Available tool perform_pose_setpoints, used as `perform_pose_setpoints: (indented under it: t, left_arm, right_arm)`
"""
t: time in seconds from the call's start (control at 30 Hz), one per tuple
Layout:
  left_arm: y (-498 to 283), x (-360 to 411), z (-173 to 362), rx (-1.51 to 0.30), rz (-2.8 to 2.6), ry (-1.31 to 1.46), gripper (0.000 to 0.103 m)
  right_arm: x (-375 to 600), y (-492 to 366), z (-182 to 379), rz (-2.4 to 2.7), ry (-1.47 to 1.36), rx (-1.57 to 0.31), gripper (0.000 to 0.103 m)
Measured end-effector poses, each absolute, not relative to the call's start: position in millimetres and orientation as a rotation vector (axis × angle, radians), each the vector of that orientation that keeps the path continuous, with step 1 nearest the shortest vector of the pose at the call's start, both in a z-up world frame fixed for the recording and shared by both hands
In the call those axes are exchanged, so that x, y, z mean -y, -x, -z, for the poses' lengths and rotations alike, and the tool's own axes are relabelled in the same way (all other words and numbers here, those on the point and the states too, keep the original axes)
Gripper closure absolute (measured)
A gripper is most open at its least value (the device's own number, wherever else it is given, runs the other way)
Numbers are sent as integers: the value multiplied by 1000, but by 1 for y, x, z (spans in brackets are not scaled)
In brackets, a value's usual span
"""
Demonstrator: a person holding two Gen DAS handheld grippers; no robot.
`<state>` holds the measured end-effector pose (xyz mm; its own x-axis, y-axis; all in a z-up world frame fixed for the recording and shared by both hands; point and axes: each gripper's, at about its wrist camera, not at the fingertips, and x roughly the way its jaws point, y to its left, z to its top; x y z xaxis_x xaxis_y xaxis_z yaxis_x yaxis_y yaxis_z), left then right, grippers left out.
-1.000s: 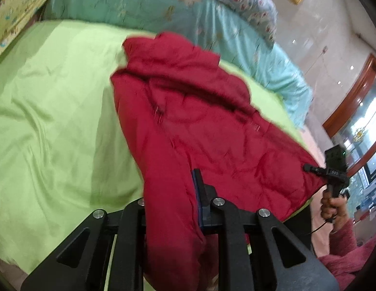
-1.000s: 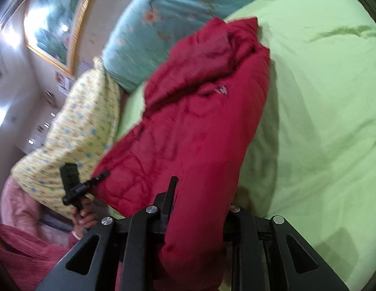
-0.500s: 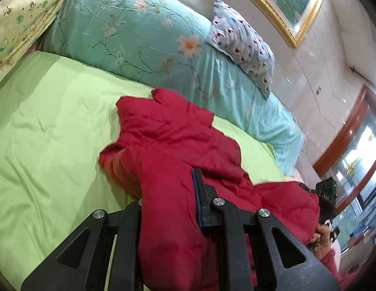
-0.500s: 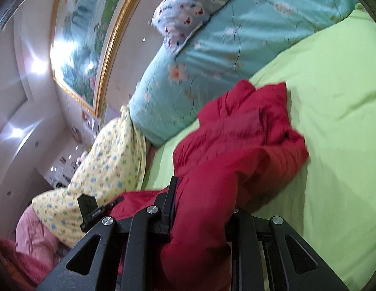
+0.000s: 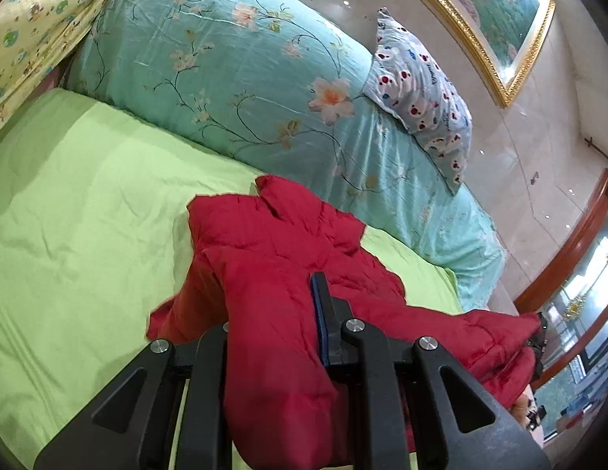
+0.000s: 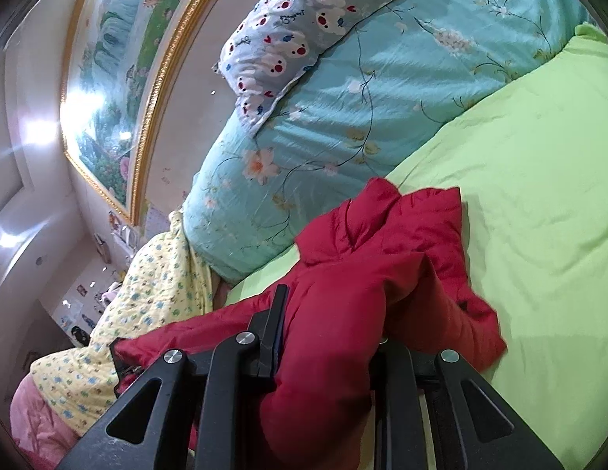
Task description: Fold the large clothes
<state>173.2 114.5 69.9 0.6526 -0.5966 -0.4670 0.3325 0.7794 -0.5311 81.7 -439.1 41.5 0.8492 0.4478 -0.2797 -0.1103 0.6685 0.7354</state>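
A red quilted jacket (image 5: 288, 258) lies bunched on the green bedsheet (image 5: 76, 203). My left gripper (image 5: 272, 313) is shut on a thick fold of it, which drapes over and hides the left finger. In the right wrist view the same jacket (image 6: 382, 258) is folded over on itself. My right gripper (image 6: 331, 321) is shut on its other edge, with cloth hiding the right finger. Both grippers hold the near hem raised and carried over toward the collar end. The right gripper shows at the left wrist view's right edge (image 5: 539, 329).
A turquoise floral quilt (image 5: 245, 58) is piled along the head of the bed with a small printed pillow (image 5: 421, 90) on top. A yellow patterned blanket (image 6: 139, 301) lies at the side. A gold-framed picture (image 6: 108, 58) hangs on the wall.
Both grippers have lifted the jacket's near hem and carried it forward over the body toward the collar. The flat jacket is now doubled up into a shorter bundle.
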Motion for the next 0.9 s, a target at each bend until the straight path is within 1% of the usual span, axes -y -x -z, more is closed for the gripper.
perform_pose_setpoints:
  t: [0.2, 0.43, 0.9]
  left_arm:
    - [-207, -104, -61, -675, 483, 428, 87]
    - [-240, -93, -51, -718, 443, 438, 87]
    - [-303, -76, -7, -829, 382, 446, 84]
  right_arm:
    - [448, -118, -33, -261, -792, -480, 81]
    - [454, -151, -20, -207, -796, -522, 81]
    - [461, -204, 14, -108, -830, -593, 80]
